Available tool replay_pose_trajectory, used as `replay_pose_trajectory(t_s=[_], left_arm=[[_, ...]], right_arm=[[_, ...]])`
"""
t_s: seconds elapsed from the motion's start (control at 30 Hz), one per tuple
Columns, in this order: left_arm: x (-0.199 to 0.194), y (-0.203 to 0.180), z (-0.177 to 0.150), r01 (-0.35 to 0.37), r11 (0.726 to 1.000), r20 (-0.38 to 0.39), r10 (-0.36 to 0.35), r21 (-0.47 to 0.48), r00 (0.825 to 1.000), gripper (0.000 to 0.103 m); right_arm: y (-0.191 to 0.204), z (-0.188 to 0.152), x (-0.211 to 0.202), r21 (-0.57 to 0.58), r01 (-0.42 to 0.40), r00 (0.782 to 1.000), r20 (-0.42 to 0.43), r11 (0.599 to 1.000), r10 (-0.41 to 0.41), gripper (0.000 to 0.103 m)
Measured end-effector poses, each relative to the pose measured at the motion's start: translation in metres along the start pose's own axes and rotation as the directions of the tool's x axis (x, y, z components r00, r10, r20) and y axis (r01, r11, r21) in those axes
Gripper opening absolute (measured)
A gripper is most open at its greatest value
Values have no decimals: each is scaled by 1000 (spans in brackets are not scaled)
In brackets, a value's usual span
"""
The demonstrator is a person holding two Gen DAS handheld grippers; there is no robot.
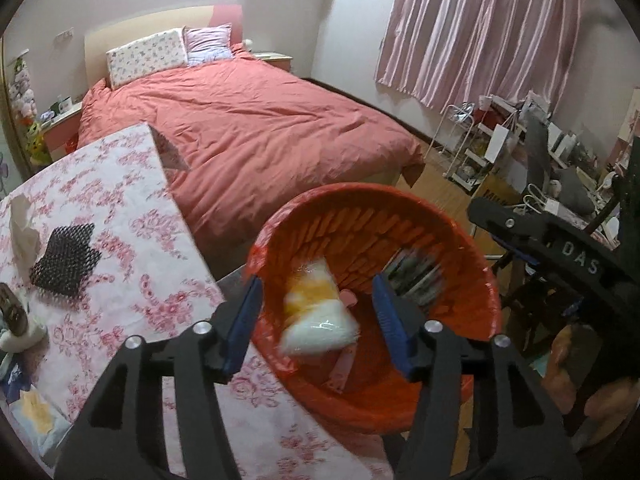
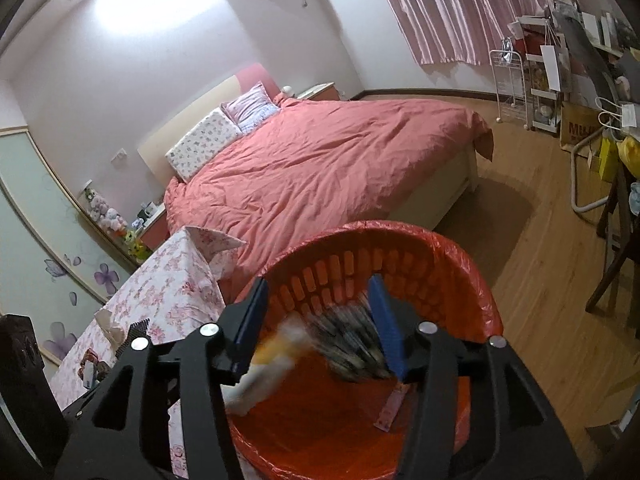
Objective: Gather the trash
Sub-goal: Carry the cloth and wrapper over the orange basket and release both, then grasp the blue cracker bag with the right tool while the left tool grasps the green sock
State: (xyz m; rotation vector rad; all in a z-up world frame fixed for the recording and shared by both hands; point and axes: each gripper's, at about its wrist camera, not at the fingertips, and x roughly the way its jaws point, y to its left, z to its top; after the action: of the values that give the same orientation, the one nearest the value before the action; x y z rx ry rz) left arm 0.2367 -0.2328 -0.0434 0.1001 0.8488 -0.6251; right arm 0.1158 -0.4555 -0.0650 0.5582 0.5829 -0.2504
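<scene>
An orange-red waste basket lined with a red bag stands beside the table. My left gripper hangs over its mouth, open. A blurred white and yellow wrapper is loose between the blue pads and touches neither. My right gripper is over the same basket, open. A blurred dark wrapper sits in the air close to its right pad. The white and yellow wrapper shows lower left there. A pink slip lies on the basket floor.
A table with a floral cloth stands left of the basket, with a black mesh piece, a crumpled tissue and small items on it. Behind is a bed with a red cover. Cluttered racks line the right wall.
</scene>
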Motion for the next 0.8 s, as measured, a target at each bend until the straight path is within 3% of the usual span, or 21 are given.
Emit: replay_pose_trajectory(t_s=[0.1,0.2,0.37,0.63,0.8], left_arm=[[-5,10,-4,-33,999,0,33,-6,999,66],[-21,25,-12,-110,994,25,110,-9,994,78],[-56,62,-31,-221,974,62,223,-41,973,86],[-118,147,-64,-378,911,91,395,-163,914,87],[-146,202,-89,-456,851,67,488,-260,871,87]], right_arm=[[6,-4,-5,-22,25,1000,8,999,-24,67],[13,-5,-11,-58,52,998,24,997,-50,74],[38,-14,-11,-129,53,999,14,990,-51,77],[104,-50,-4,-271,-32,998,-68,962,14,80],[161,-84,0,-411,-116,990,-123,904,71,87]])
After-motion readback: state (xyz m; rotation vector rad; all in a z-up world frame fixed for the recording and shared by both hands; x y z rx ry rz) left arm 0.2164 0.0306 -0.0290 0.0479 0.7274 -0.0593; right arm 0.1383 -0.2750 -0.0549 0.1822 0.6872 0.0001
